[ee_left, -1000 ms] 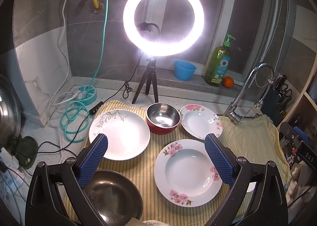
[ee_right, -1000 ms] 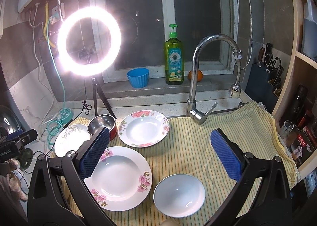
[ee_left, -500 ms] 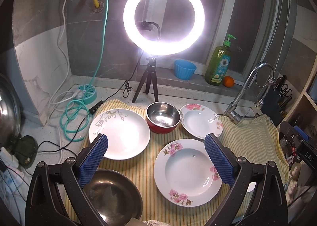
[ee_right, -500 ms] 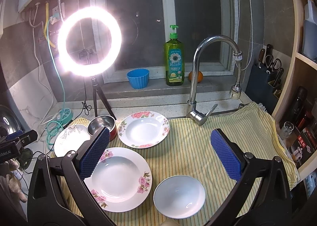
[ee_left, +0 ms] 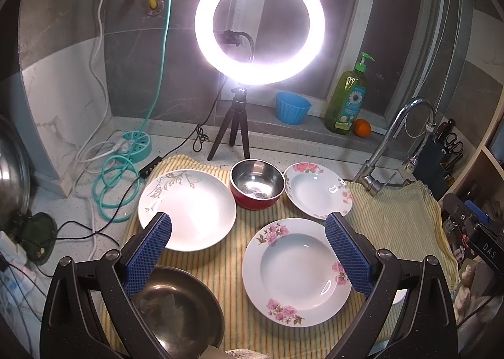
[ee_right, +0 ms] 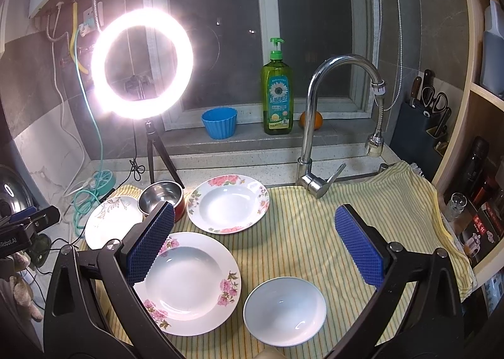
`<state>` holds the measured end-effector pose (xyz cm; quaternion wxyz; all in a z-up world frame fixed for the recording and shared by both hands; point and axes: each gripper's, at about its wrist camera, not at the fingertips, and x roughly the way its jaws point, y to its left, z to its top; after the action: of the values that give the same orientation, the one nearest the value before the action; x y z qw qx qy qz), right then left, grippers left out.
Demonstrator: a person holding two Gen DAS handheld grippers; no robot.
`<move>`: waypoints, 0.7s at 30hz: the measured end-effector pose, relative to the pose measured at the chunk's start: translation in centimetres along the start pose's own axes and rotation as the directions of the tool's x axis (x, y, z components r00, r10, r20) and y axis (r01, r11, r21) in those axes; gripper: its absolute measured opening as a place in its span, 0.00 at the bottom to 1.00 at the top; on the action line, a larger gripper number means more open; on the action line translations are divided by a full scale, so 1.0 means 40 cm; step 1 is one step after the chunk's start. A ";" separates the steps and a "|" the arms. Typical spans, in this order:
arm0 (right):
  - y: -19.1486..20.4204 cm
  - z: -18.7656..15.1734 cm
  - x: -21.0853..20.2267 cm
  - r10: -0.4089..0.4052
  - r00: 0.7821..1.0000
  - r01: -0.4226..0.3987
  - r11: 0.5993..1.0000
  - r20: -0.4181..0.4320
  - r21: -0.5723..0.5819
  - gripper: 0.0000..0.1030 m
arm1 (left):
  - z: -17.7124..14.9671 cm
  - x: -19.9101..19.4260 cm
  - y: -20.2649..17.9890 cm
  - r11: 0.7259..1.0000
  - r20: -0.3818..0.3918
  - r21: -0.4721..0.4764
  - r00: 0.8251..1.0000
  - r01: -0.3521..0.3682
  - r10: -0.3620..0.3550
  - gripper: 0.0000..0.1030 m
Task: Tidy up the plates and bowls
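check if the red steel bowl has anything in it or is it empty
Empty. The red steel bowl stands upright on the striped cloth, and the left wrist view shows only bare shiny metal and reflections inside.

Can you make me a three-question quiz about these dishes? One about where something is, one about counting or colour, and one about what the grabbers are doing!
1. Where is the red-sided steel bowl?
A. between the leaf-pattern plate and the small pink-flower plate
B. on the windowsill
C. under the tap

2. How many plates have pink flowers?
A. one
B. two
C. four

3. What is the right gripper doing?
A. squeezing a bowl
B. holding a plate
C. open, holding nothing

Answers:
1 A: the plates sit on either side of it.
2 B: the small one and the large pink-flower plate.
3 C: its blue pads stand wide apart above the striped cloth, like the left gripper.
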<state>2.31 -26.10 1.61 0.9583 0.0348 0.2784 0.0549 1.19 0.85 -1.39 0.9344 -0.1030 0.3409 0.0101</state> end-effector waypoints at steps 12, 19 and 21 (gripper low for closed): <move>-0.001 0.000 0.005 0.001 1.000 -0.001 1.000 -0.004 -0.002 1.00 | -0.001 0.006 -0.001 1.000 -0.008 -0.004 1.000 -0.001 0.001 0.95; -0.012 -0.010 0.017 0.009 1.000 -0.009 1.000 -0.029 -0.005 1.00 | 0.000 0.027 0.009 1.000 -0.040 -0.018 0.999 0.005 -0.005 0.95; -0.016 -0.012 0.038 0.022 0.999 -0.022 1.000 -0.043 -0.004 1.00 | -0.004 0.031 0.011 1.000 -0.051 -0.016 0.999 0.007 -0.008 0.95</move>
<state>3.36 -26.52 0.34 0.9514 0.0347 0.2986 0.0668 2.00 1.20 -2.40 0.9246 -0.1117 0.3642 0.0066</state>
